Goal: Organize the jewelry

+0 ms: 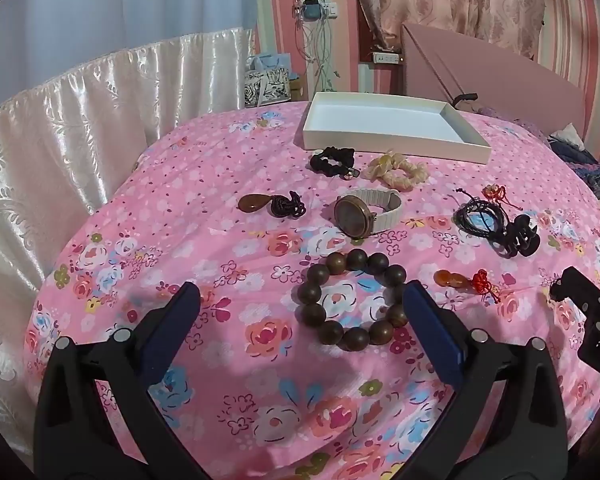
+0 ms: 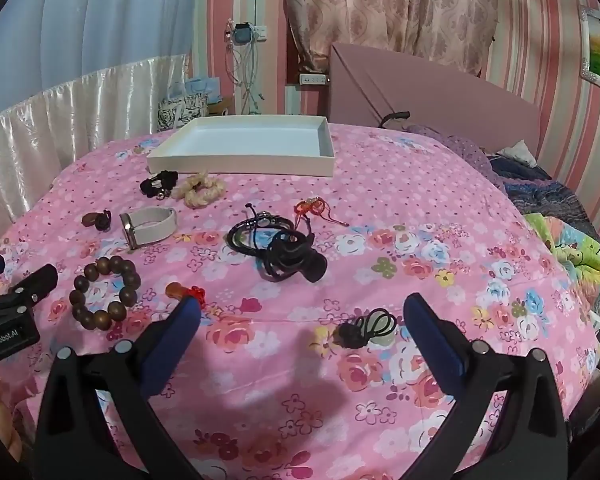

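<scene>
right wrist view only: small dark knotted cord with pale pendant [image 2: 367, 330] on the pink floral bedspread [image 2: 400, 208], lying between the right gripper [image 2: 302, 312] fingers, nearer the right one, not touched. left wrist view only: round face of the watch [image 1: 366, 210] and the full ring of the wooden bead bracelet [image 1: 354, 306]. left gripper [image 1: 300, 300] jaws spread fully wide, holding nothing; right fingertip overlaps the bracelet's edge, contact unclear. right gripper also wide open, empty. white tray [image 1: 396, 142] empty at far side; black scrunchie [image 1: 333, 163], cream scrunchie [image 1: 398, 171], black hair claw [image 1: 518, 238] loose on the bedspread.
</scene>
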`<move>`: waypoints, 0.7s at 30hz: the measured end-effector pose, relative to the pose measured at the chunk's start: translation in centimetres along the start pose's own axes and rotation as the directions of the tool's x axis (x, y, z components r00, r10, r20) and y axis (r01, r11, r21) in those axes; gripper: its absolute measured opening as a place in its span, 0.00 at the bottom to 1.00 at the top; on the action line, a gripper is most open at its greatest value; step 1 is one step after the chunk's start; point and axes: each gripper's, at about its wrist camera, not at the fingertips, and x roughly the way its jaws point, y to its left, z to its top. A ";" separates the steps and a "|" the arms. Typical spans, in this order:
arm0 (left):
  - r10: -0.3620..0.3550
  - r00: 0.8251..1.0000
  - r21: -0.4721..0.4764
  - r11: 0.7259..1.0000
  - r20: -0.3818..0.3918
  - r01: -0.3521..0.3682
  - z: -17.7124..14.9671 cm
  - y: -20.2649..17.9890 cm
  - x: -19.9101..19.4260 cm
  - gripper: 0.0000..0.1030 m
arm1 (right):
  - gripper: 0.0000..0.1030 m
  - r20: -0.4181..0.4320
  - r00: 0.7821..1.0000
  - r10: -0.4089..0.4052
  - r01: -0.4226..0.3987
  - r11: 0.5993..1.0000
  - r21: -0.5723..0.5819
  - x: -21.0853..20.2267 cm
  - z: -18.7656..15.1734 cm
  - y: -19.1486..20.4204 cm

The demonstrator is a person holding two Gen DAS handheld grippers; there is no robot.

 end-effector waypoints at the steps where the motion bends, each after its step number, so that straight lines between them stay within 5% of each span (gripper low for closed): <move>1: 0.002 1.000 -0.001 1.000 0.001 -0.002 0.0 0.0 0.1 0.97 | 0.98 0.001 1.000 -0.001 0.001 1.000 0.001 0.0 0.0 -0.1; 21: -0.001 1.000 -0.010 1.000 -0.015 0.001 0.1 0.3 0.6 0.97 | 0.98 0.005 1.000 -0.006 0.006 1.000 -0.002 0.3 -0.3 -0.2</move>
